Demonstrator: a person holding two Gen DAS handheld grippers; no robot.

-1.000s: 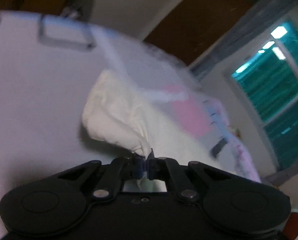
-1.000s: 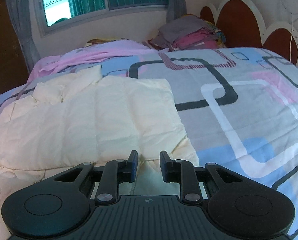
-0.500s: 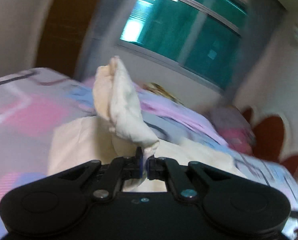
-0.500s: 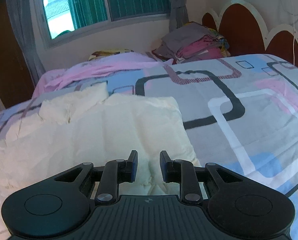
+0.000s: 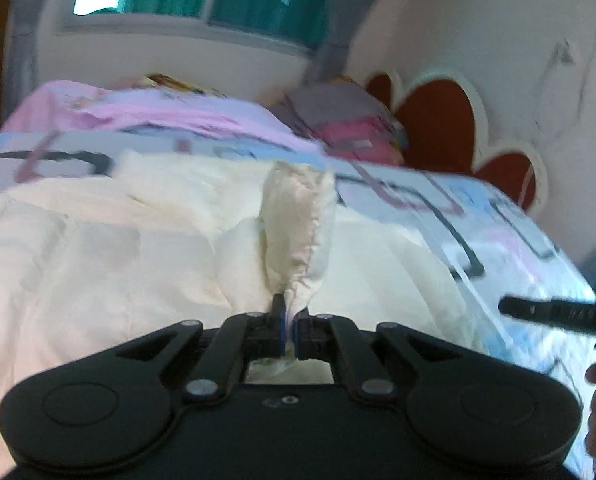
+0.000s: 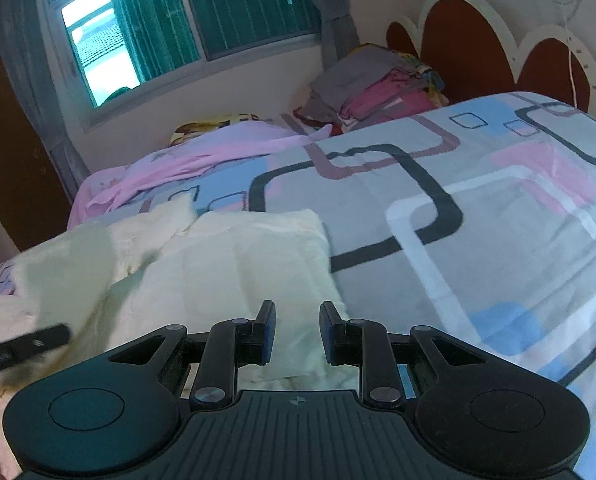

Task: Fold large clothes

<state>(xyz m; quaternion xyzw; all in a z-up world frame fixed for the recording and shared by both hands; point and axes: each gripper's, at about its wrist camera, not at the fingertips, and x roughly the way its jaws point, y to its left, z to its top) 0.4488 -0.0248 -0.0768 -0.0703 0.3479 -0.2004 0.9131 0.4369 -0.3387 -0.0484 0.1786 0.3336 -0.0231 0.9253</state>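
A large cream quilted cloth (image 5: 98,260) lies spread over the bed. My left gripper (image 5: 291,312) is shut on one of its corners, and the pinched flap (image 5: 298,216) stands up in front of the fingers, lifted off the rest. In the right wrist view the same cloth (image 6: 234,264) covers the left half of the bed. My right gripper (image 6: 297,312) hovers open over its near right corner, with nothing between the pads. A black bar of the left gripper (image 6: 22,344) shows at the left edge, blurred.
A patterned bedspread (image 6: 477,220) with grey, blue and pink squares covers the bed. A pink sheet (image 6: 202,152) lies at the far side, a pile of folded clothes (image 6: 377,88) by the red headboard (image 6: 465,40). A window (image 6: 178,20) is behind.
My left gripper has swung a long way across the bed toward the right gripper, rolling as it went, with the cream corner held. The right gripper has shifted slightly.
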